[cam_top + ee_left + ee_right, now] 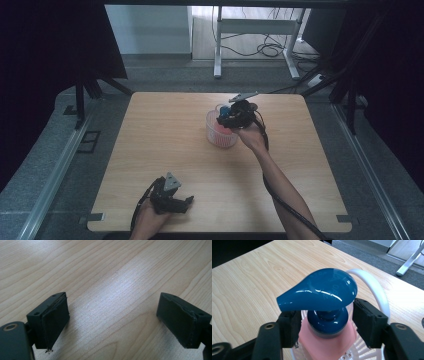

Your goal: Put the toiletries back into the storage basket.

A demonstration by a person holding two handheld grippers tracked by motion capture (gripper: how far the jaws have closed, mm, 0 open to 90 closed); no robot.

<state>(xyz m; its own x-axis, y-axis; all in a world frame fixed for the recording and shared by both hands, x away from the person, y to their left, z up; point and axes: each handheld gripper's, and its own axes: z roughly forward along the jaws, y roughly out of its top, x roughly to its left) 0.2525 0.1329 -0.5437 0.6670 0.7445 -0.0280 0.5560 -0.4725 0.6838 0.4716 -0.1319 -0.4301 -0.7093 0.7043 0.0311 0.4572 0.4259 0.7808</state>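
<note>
A pink bottle (329,346) with a dark blue pump head (322,290) stands upright inside a white perforated basket (374,287). My right gripper (327,322) is shut on the bottle, one jaw on each side of the blue collar just under the pump head. In the high view the basket (211,132) sits right of the table's middle, with the right gripper (231,116) over it. My left gripper (187,202) rests low near the table's front edge. Its jaws stand wide apart over bare wood (112,317), with nothing between them.
The light wooden table (165,140) has open surface all around the basket. Past its far edge are a grey floor, a white desk frame (250,30) and loose cables. Dark curtains hang at both sides.
</note>
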